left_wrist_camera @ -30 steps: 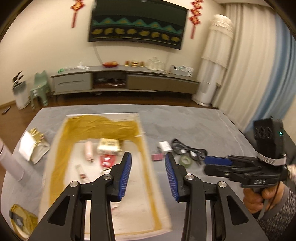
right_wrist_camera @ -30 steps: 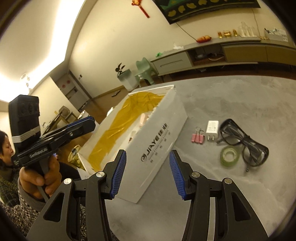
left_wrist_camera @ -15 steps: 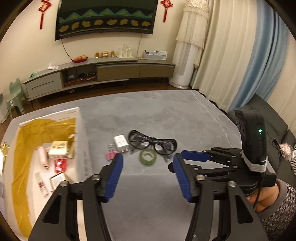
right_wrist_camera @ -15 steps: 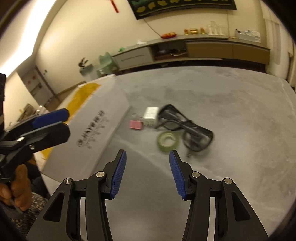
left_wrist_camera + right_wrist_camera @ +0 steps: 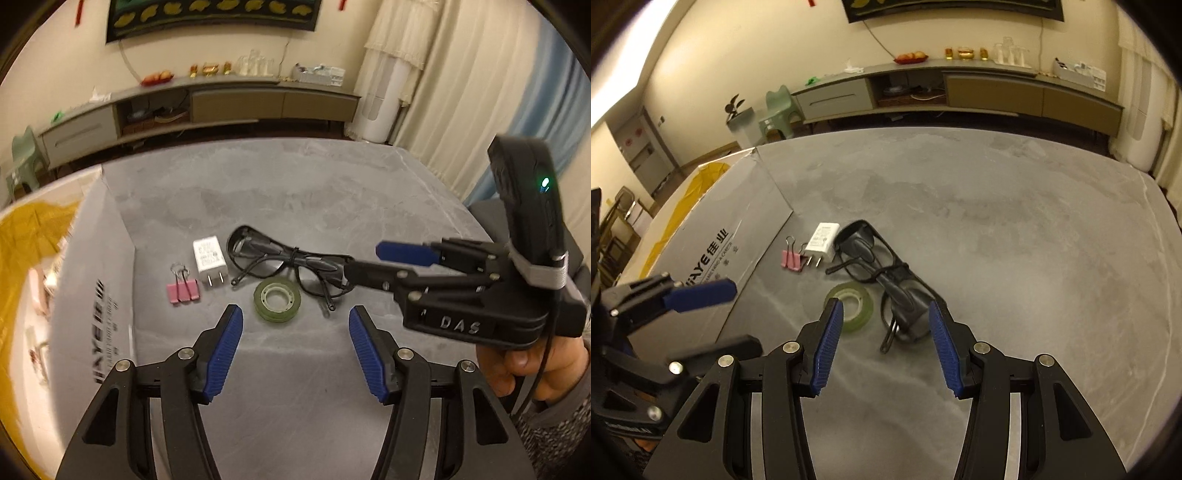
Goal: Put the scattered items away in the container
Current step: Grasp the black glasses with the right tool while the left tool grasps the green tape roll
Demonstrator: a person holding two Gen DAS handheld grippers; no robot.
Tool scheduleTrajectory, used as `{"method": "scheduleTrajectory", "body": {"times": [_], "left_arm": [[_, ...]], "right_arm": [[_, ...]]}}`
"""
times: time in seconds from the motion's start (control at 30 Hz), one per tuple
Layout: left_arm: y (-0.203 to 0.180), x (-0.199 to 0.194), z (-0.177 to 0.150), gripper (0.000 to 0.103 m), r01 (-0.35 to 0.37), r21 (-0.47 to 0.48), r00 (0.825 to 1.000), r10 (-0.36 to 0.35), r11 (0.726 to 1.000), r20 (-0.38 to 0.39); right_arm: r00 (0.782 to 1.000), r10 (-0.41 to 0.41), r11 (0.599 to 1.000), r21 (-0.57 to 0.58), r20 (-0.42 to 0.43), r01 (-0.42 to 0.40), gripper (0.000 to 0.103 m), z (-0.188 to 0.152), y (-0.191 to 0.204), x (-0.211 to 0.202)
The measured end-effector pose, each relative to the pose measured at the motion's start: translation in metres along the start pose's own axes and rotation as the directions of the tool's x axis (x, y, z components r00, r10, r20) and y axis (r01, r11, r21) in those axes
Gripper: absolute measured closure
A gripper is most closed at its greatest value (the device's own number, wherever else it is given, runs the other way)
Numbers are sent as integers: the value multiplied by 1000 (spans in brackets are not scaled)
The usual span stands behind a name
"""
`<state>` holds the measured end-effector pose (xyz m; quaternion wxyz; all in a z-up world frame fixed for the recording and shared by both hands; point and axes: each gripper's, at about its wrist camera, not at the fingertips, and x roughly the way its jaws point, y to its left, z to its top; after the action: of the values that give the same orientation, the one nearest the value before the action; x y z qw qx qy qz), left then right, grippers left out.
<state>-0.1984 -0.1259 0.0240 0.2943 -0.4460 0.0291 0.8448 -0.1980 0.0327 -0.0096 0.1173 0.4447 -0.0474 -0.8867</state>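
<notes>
Four loose items lie on the grey table beside the box. They are a green tape roll (image 5: 277, 301) (image 5: 855, 304), black glasses (image 5: 288, 260) (image 5: 882, 266), a white charger plug (image 5: 209, 260) (image 5: 823, 242) and pink binder clips (image 5: 183, 291) (image 5: 792, 258). The white box (image 5: 96, 295) (image 5: 713, 251) with a yellow lining stands to their left and holds several small items. My left gripper (image 5: 295, 317) (image 5: 746, 315) is open and empty, just short of the tape. My right gripper (image 5: 885, 310) (image 5: 365, 258) is open and empty over the near end of the glasses.
A hand (image 5: 524, 365) in a grey sleeve holds the right gripper. Bare grey table (image 5: 1015, 229) stretches right and beyond the items to its far edge. A long TV cabinet (image 5: 236, 99), a green stool (image 5: 777, 110) and curtains (image 5: 461, 74) stand behind.
Both views have swung away from the box to the loose items. Both grippers have come closer to the tape and glasses. Both stay open.
</notes>
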Motion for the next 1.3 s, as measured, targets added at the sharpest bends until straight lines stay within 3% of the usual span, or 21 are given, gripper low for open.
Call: {"method": "scheduleTrajectory", "body": {"times": [0.2,0.4,0.47,0.5,0.67,0.77,0.87,0.97,1.03,1.3], "left_arm": [[31,25,3,42,5,-184,1000,-5,983,-4],[34,59,3,42,-41,-183,998,34,982,-43],[36,70,3,42,-63,-188,998,55,980,-44],[37,77,3,42,-78,-189,996,70,979,-51],[32,89,-5,42,-147,-137,987,136,980,-89],[31,79,-16,42,-134,-135,986,118,982,-118],[27,66,-24,42,-116,-107,990,106,988,-96],[17,62,-19,41,-91,-67,995,88,994,-42],[11,66,-14,37,-99,-32,995,98,995,-26],[5,94,-10,35,-104,49,991,108,993,-78]], "right_arm": [[999,-28,995,-97,-41,24,51,16,2,37],[996,-2,992,-128,-93,-9,52,18,-3,62],[994,-2,993,-116,-110,-11,66,16,-8,66],[993,5,995,-103,-119,-17,67,15,-10,67],[965,-1,996,-90,-262,-24,73,3,-11,68],[949,0,990,-135,-317,-45,73,-8,-3,60],[955,12,990,-132,-296,-53,70,-11,1,45],[970,20,993,-106,-244,-47,60,-7,1,39],[975,-24,995,-101,-220,2,60,-6,-4,45],[956,-102,991,-117,-277,71,66,-11,-25,54]]}}
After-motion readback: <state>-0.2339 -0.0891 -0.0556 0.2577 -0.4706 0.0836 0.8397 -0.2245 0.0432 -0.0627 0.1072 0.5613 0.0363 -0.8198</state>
